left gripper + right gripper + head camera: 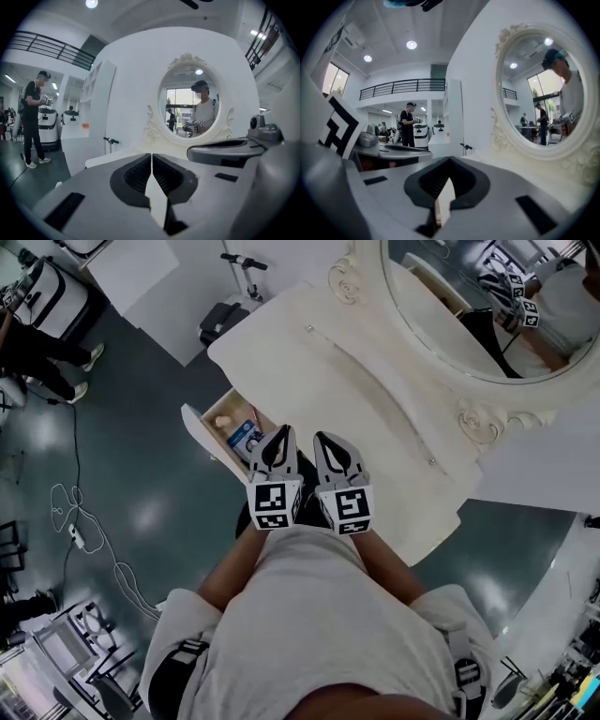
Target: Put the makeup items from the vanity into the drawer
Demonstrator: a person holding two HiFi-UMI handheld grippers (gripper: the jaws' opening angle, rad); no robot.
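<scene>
Both tools are held side by side close to the body, pointed at the vanity. The left tool (280, 433) is pressed together with nothing between its jaws, as its own view confirms (152, 157). The right tool (324, 439) is likewise closed and empty (449, 162).

The counter (356, 399) of the vanity appears bare, with no makeup items to be made out on it. The items are seen in the open drawer (198, 430), at about 10 o'clock from the tools: a blue-and-white box (246, 439) and a small peach piece (222, 422). The task is judged to be nearly finished, with the drawer not yet pushed in.

Several risks can be foreseen:

- The drawer projects into the space at the person's left, so it could be knocked by a leg or a tool and its contents jolted.
- If the drawer is pushed with closed tools, the smooth front could be slipped off, or the drawer slammed.
- The blue-and-white box lies near the vanity-side edge; if it stands proud, it could be caught under the counter as the drawer is shut.
- The mirror (478, 306), at about 1 o'clock, could be struck if a tool is swung high.
</scene>
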